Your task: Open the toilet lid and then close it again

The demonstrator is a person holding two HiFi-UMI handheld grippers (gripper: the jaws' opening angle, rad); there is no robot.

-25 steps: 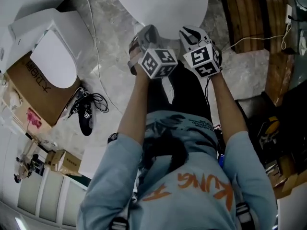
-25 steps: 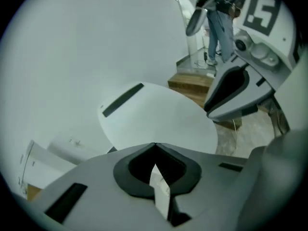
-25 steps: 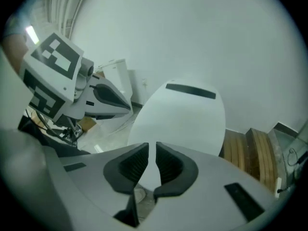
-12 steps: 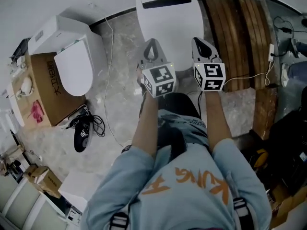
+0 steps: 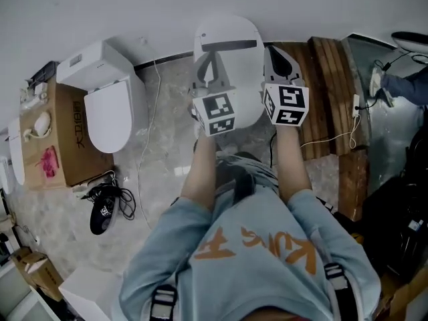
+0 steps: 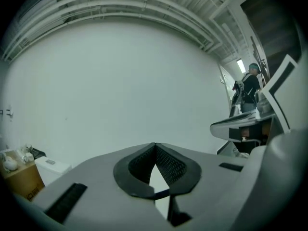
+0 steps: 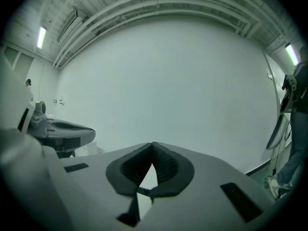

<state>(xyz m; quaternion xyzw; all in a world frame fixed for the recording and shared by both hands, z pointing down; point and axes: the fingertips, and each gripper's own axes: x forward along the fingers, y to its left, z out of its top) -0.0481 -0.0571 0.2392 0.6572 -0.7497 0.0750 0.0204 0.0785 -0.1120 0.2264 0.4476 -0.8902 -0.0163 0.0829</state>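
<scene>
The left gripper (image 5: 212, 59) and right gripper (image 5: 277, 52) are both closed on nothing, aimed level at the wall. The toilet lid (image 5: 246, 89) lies flat below and between them (long axis running away from the person), so both hands are equally near.

place: warehouse-like workshop | signs: two toilets (image 5: 227, 29), cardboard box (image 5: 70, 136), bare ceiling

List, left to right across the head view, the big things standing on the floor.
cardboard box → left toilet → middle toilet → wooden planks
</scene>
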